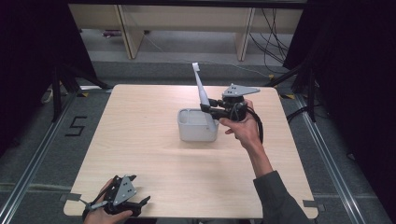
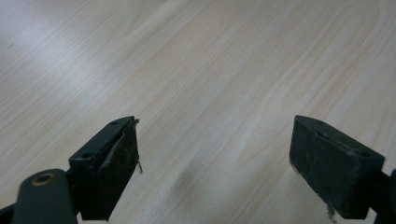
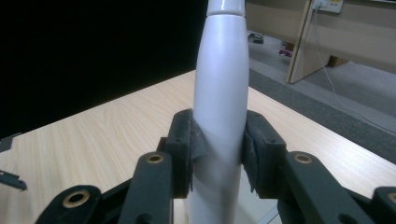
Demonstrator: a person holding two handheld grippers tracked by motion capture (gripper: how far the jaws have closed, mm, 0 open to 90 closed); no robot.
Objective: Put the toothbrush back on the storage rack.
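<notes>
A white electric toothbrush (image 1: 201, 88) stands nearly upright, its lower end inside a white square holder (image 1: 197, 125) at the middle of the wooden table (image 1: 140, 140). My right gripper (image 1: 208, 108) is shut on the toothbrush's handle just above the holder's right rim. In the right gripper view both jaws press the handle (image 3: 220, 93) from either side. My left gripper (image 1: 140, 201) rests at the table's front left edge, held in a hand. It is open, and in the left gripper view its fingers (image 2: 112, 163) stand wide apart over bare wood.
Beyond the table's far edge lies grey floor with wooden furniture legs (image 1: 128, 32) and cables (image 1: 273, 42). Dark curtains (image 1: 355, 70) hang on both sides. A floor mark reading 5 (image 1: 77, 126) lies left of the table.
</notes>
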